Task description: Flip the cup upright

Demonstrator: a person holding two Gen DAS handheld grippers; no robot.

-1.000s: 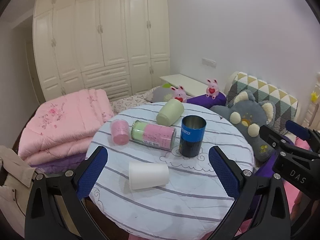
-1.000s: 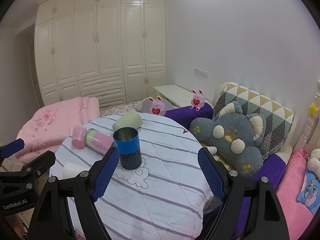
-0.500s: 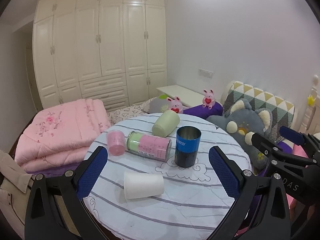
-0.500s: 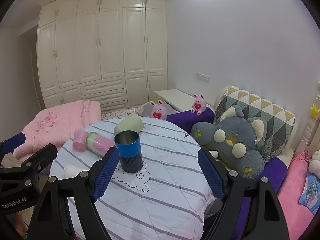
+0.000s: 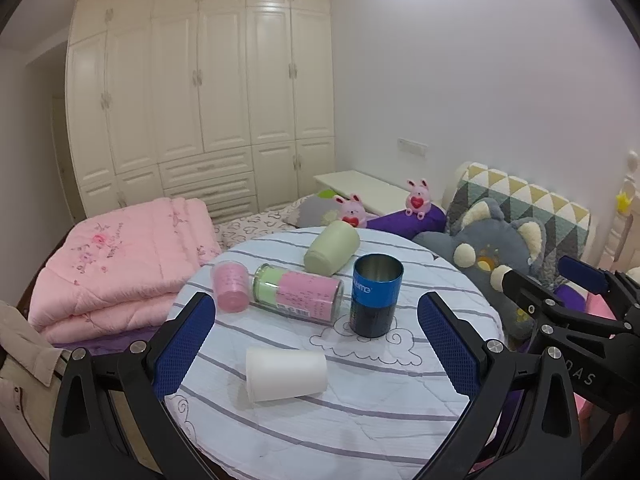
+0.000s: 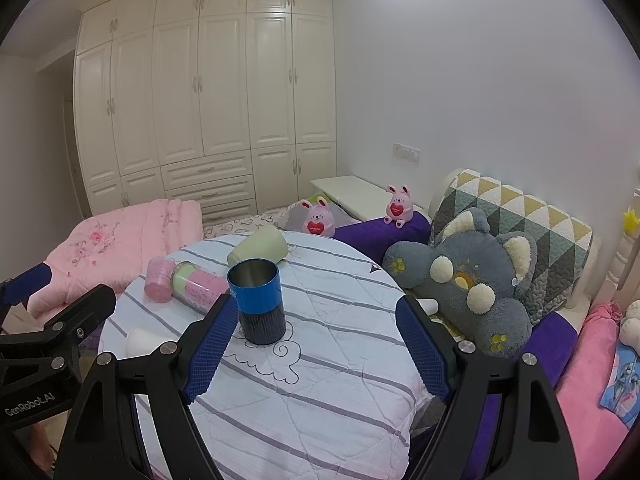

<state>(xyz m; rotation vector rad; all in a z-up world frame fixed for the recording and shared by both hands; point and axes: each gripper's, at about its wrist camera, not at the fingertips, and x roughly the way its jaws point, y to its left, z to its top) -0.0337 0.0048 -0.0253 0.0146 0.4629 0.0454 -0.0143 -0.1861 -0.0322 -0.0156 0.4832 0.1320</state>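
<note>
A blue metal cup point(image 5: 376, 295) stands upright, mouth up, on the round striped table point(image 5: 360, 420); it also shows in the right wrist view point(image 6: 258, 306). A white cup point(image 5: 285, 374) lies on its side near the front, a green cup point(image 5: 331, 249) lies on its side at the back, and a pink cup point(image 5: 231, 286) stands beside a lying pink-green bottle point(image 5: 298, 293). My left gripper point(image 5: 316, 350) is open and empty, above the white cup. My right gripper point(image 6: 316, 350) is open and empty, just right of the blue cup.
A grey plush bear point(image 6: 464, 280) and patterned cushion point(image 6: 520, 216) lie right of the table. A folded pink quilt point(image 5: 116, 256) lies to the left. Two pink bunny toys point(image 6: 320, 220) sit behind the table. White wardrobes point(image 5: 200, 92) fill the back wall.
Both grippers have drawn back and risen slightly, so the table and cups sit lower and smaller in view. The cups have not moved.
</note>
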